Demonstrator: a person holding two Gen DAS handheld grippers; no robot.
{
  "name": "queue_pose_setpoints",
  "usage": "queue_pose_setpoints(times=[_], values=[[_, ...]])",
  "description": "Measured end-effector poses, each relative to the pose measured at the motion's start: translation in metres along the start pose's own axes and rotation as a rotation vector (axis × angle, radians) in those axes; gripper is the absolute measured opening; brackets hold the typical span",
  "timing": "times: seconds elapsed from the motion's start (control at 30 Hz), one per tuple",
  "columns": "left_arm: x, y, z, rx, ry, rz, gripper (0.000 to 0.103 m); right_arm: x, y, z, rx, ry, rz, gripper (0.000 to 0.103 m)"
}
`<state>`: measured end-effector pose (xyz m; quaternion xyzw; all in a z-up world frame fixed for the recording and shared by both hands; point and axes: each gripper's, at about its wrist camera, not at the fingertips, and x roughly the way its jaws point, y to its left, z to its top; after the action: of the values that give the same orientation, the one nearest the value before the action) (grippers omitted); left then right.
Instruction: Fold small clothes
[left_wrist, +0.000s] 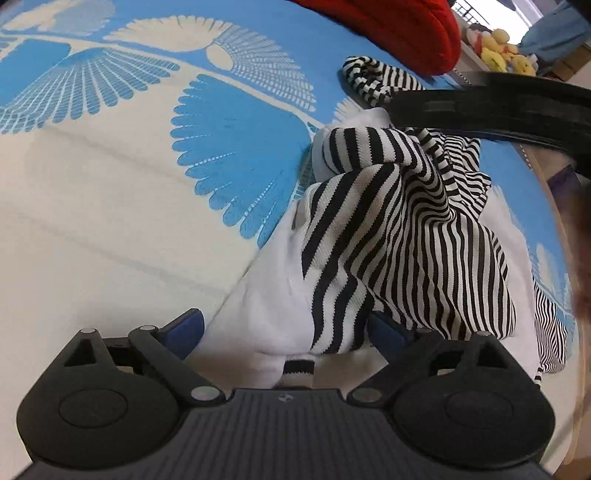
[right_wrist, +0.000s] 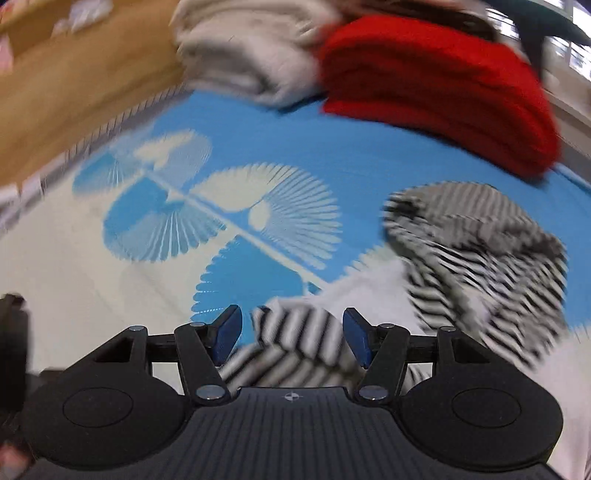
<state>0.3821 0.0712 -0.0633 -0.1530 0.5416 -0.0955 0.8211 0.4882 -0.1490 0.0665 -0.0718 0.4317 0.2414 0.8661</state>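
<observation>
A crumpled black-and-white striped garment (left_wrist: 399, 229) with white parts lies on the blue and cream patterned cloth (left_wrist: 129, 206). My left gripper (left_wrist: 286, 328) hangs close over its near end, jaws wide apart, with white and striped fabric lying between the blue pads (left_wrist: 186, 330). The right wrist view is blurred by motion. In it my right gripper (right_wrist: 291, 334) stands partly open over a striped fold (right_wrist: 295, 343). A gap shows beside its left pad (right_wrist: 229, 332). The rest of the striped garment (right_wrist: 480, 251) lies heaped to the right.
A folded red garment (right_wrist: 436, 92) and a pale folded one (right_wrist: 251, 55) lie at the far edge of the patterned cloth (right_wrist: 332, 155). A brown surface (right_wrist: 74, 92) lies beyond on the left. A blurred black bar (left_wrist: 480, 107) crosses the upper right. Yellow plush toys (left_wrist: 502, 51) sit behind.
</observation>
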Motion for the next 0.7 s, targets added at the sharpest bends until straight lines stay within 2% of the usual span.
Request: queue_pose_setpoints(times=[0.07, 0.13, 0.17, 0.2, 0.27, 0.3, 0.4, 0.5, 0.57, 0.63, 0.7], values=[[-0.001, 0.009, 0.004, -0.050, -0.002, -0.038, 0.096, 0.029, 0.011, 0.003, -0.070, 0.043, -0.017, 0.062], [-0.003, 0.019, 0.007, -0.105, 0.001, -0.056, 0.086, 0.049, 0.015, -0.002, -0.115, 0.090, -0.039, 0.055], [-0.005, 0.024, 0.008, -0.121, 0.001, -0.052, 0.070, 0.056, 0.016, -0.008, -0.143, 0.104, -0.050, 0.032], [-0.008, 0.028, 0.008, -0.132, 0.005, -0.058, 0.048, 0.057, 0.015, -0.014, -0.166, 0.099, -0.053, 0.012], [-0.008, 0.036, 0.009, -0.170, 0.036, -0.121, 0.022, 0.050, 0.010, -0.018, -0.164, 0.046, -0.071, 0.011], [-0.009, 0.037, 0.010, -0.187, 0.042, -0.143, 0.021, 0.046, 0.004, -0.017, -0.126, 0.028, -0.074, 0.011], [-0.018, 0.023, 0.010, -0.103, 0.021, -0.088, 0.018, 0.044, -0.023, -0.007, 0.084, 0.005, -0.058, 0.011], [-0.017, 0.017, 0.005, -0.069, 0.038, -0.048, 0.016, 0.042, -0.032, -0.002, 0.191, -0.092, -0.050, 0.007], [-0.019, 0.018, 0.005, -0.056, 0.038, -0.043, 0.016, 0.047, -0.031, 0.002, 0.201, -0.143, -0.093, 0.005], [-0.024, 0.021, 0.004, -0.057, 0.027, -0.040, 0.016, 0.058, -0.028, 0.005, 0.185, -0.142, -0.167, 0.004], [-0.023, 0.031, 0.006, -0.106, 0.029, -0.026, 0.016, 0.066, -0.033, 0.005, 0.225, -0.174, -0.241, 0.000]])
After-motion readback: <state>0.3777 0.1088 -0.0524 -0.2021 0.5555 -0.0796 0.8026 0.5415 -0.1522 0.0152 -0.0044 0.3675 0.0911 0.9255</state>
